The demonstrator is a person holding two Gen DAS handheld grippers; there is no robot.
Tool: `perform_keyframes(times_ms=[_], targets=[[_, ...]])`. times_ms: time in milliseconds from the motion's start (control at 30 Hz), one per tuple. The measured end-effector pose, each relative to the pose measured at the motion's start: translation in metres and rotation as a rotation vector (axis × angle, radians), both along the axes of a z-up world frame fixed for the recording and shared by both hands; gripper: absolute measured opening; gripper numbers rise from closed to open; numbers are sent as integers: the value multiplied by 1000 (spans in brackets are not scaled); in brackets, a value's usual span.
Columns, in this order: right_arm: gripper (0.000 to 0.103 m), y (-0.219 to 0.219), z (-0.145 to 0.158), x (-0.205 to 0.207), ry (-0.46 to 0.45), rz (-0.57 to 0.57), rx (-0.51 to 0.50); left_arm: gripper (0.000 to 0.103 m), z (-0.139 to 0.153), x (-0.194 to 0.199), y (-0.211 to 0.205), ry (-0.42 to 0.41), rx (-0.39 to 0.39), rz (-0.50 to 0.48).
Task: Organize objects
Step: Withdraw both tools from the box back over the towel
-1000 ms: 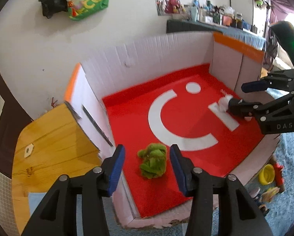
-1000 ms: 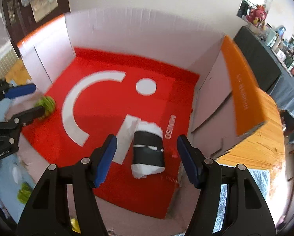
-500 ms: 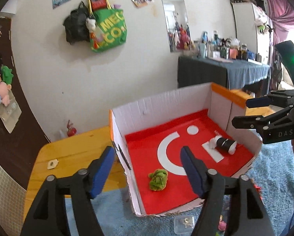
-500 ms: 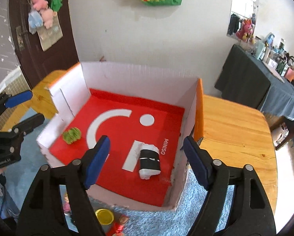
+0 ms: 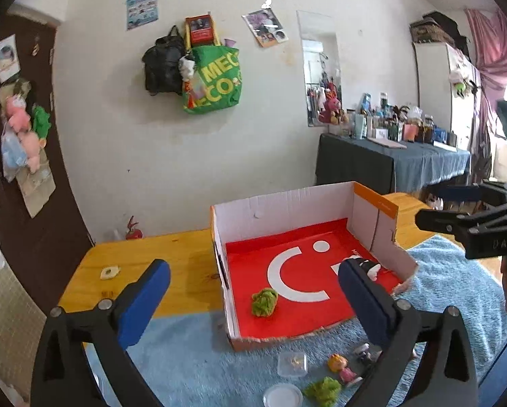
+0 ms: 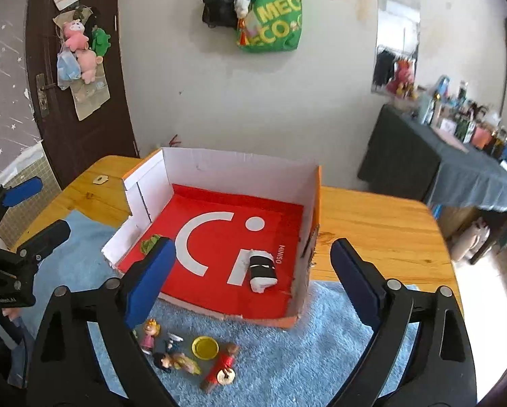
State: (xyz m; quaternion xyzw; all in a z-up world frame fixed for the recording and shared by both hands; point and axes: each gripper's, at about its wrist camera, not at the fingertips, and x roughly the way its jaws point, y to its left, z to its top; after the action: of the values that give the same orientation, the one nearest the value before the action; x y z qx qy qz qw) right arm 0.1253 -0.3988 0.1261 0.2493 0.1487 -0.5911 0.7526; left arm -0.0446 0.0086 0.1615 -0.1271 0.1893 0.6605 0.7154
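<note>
An open cardboard box (image 5: 280,207) (image 6: 240,169) with a red floor stands on the table. Inside lie a green fuzzy toy (image 5: 264,302) (image 6: 149,243) and a black-and-white roll (image 6: 261,268) (image 5: 368,266). My left gripper (image 5: 253,305) is open and empty, held well above and in front of the box. My right gripper (image 6: 253,281) is open and empty, also raised in front of the box. Each gripper shows in the other's view: the right one (image 5: 467,210), the left one (image 6: 26,210).
On the blue mat (image 6: 287,356) in front of the box lie small figurines (image 6: 150,334), a yellow lid (image 6: 205,346), a red figure (image 6: 221,368), a clear container (image 5: 291,363), a round lid (image 5: 282,396) and a second green toy (image 5: 323,390). The wooden table (image 6: 372,220) extends both sides.
Both grippers have pulled back and up out of the box, leaving the green toy and the roll lying inside. Both pairs of fingers stand wider apart.
</note>
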Motion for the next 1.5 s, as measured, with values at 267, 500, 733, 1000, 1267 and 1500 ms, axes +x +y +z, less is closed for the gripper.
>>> perform_keyframes(times_ms=[267,500,733,1000,1267,1500], targets=[[99,45,-21,6,-47,-29,-24,103,-23,-5,-36,-53,-24,36],[99,75,-48,22,-29,-70,-6,103,-49,-4,-60,-89,-55,41],[99,97,-70,31,-55,-98,0,103,-73,0,-83,-94,-76,56],[99,100,-105,42,-77,-106,62,103,-102,2,-89,-111,-131,91],[99,97,-128,48,-84,-115,106,103,-125,3,-87,-129,-173,112],[99,98,-139,51,-74,-124,121,103,-141,3,-82,-156,-211,122]])
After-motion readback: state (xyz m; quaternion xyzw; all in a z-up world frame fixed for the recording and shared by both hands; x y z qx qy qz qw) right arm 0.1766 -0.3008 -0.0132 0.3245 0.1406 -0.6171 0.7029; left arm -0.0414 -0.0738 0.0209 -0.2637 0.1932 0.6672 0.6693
